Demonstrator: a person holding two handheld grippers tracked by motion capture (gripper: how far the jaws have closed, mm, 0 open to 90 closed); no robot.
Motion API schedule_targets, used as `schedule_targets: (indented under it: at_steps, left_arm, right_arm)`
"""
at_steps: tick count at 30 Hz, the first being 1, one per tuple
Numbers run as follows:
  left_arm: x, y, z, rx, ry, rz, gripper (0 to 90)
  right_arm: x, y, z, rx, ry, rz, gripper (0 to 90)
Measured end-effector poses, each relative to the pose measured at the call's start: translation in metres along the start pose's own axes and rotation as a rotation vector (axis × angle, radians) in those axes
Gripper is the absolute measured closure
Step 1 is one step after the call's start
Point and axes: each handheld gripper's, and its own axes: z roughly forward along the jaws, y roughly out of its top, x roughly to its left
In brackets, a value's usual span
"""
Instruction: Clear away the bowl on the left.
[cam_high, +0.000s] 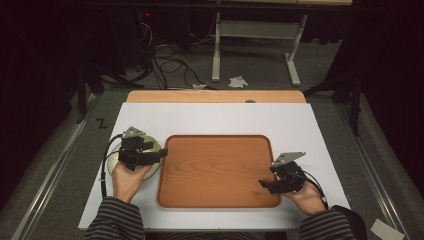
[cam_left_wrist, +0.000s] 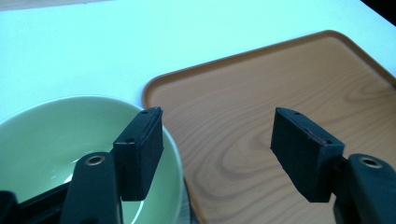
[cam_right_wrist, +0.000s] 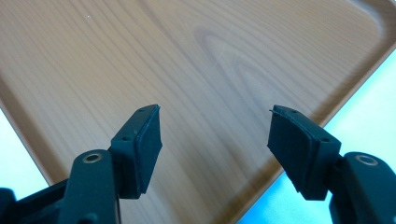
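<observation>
Tray (cam_high: 218, 170): we see a flat wooden tray, rounded at the corners, with a low raised rim and a broad swirling grain; it lies in the middle of the mat, bare.
Bowl (cam_high: 152, 145): we find a round, pale green bowl, smooth and glossy inside, on the mat just left of the tray's left rim; in the left gripper view its rim curves close beside the tray's corner.
Left gripper (cam_high: 161, 153): we hold it over the bowl, pointing toward the tray; its jaws stand wide apart and grasp nothing, one black pad above the bowl's inner wall, the other above the wood.
Right gripper (cam_high: 263, 185): we hold it at the tray's right edge, near the front corner, aimed inward; its jaws are spread apart and hold nothing, with wood grain between them.
Pads (cam_right_wrist: 149, 144): we note flat, matte black rectangular blocks, each fixed with small screws.
Mat (cam_high: 310, 135): we see a plain white rectangular sheet on a wooden table (cam_high: 215, 96).
</observation>
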Motion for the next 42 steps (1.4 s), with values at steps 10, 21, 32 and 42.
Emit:
schedule_targets:
  at_steps: [10,21,32,42]
  left_arm:
    - [0.012,-0.001,-0.005,-0.001,0.043,-0.030,34.8]
    - [0.027,-0.003,-0.011,0.005,0.097,-0.063,33.8]
    - [0.048,-0.008,-0.018,0.013,0.172,-0.111,33.4]
    - [0.061,-0.012,-0.020,0.025,0.208,-0.150,33.1]
  right_arm:
    - [0.000,0.000,0.000,-0.002,-0.001,-0.003,36.2]
    - [-0.001,0.000,0.000,-0.002,0.000,-0.005,36.2]
    - [0.000,0.000,0.000,0.001,0.001,-0.003,36.2]
    - [0.000,0.000,0.001,0.000,0.003,-0.008,36.2]
